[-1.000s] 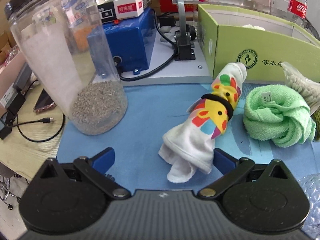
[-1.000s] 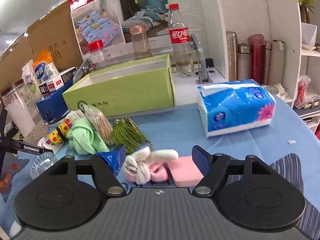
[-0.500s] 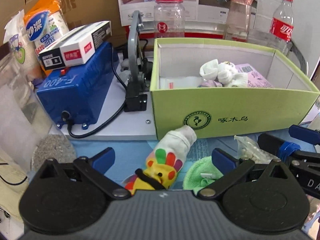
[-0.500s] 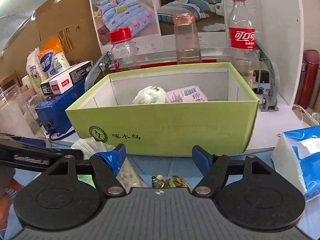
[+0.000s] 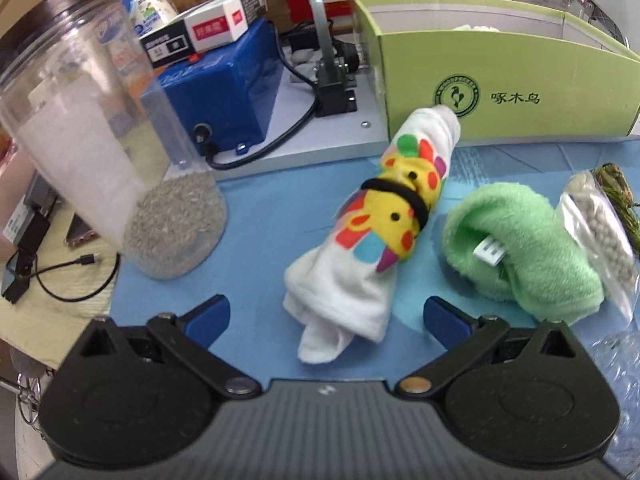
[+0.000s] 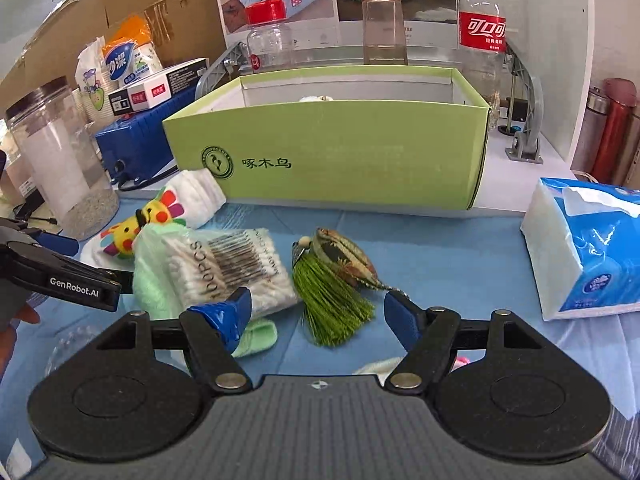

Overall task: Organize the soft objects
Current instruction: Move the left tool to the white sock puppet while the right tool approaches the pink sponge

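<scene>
left tongs: my left gripper point(image 5: 326, 316) is wide apart and holds nothing; it hovers low over the blue cloth.
right tongs: my right gripper point(image 6: 318, 318) is also spread and empty, above the tassel.
landmark: the light green cardboard box point(image 6: 344, 156), with its top uncovered; something white shows inside near the back wall.
rolled towel: the white rolled cloth with a yellow cartoon face and a black elastic band point(image 5: 376, 236) lies in front of the box, its narrow end touching the box wall, its loose end between my left fingers.
handling of it: i judge it light, soft and easy to squash. the loose white end will fold and slip, so i would take it at the middle, near the band, where the roll is firm.
green towel: the fluffy mint green towel bundle point(image 5: 524, 256) lies in front of the box, just beside the rolled cloth; soft, not fragile, and a pinch on the thick fold should hold it.
tassel: the green thread tassel with a patterned fabric pouch point(image 6: 336, 280) lies in front of the box, near its middle; the threads look slippery, so the pouch is the better place to hold.
cotton swabs: the clear bag of cotton swabs point(image 6: 236, 268) rests on the green towel.
writing: box shows "啄木鸟" and a round bird logo; bag shows "100pcs" and a barcode; left gripper arm shows "genrobot.ai"; the bottle point(image 6: 482, 36) behind the box shows "可口可乐".
</scene>
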The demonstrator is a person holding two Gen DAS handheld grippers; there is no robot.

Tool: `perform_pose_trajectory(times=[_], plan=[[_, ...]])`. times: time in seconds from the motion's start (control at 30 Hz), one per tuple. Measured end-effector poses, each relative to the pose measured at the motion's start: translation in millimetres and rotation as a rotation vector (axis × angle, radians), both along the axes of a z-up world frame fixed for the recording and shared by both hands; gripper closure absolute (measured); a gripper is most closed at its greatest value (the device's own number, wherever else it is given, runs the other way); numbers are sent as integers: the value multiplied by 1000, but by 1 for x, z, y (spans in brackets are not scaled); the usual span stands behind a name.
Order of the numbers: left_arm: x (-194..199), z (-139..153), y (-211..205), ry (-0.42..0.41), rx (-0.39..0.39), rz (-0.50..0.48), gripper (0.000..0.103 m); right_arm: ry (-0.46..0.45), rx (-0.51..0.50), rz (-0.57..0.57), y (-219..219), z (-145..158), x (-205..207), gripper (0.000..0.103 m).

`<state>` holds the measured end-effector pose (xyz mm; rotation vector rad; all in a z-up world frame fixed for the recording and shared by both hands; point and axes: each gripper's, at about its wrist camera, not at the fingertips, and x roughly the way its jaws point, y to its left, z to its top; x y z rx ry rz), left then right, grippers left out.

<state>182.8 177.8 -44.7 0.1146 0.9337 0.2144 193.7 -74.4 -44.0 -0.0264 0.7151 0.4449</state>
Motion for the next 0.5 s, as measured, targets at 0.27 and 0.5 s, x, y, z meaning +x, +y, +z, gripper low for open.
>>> perform_pose_trajectory(times=[0.27,0.5], plan=[[9,37,20,-115,-86,34,1,-106,98,-45,-18,35,-16,44],[34,7,5,-44,35,-123,1,-81,61,-101,-57,30,-29,44]])
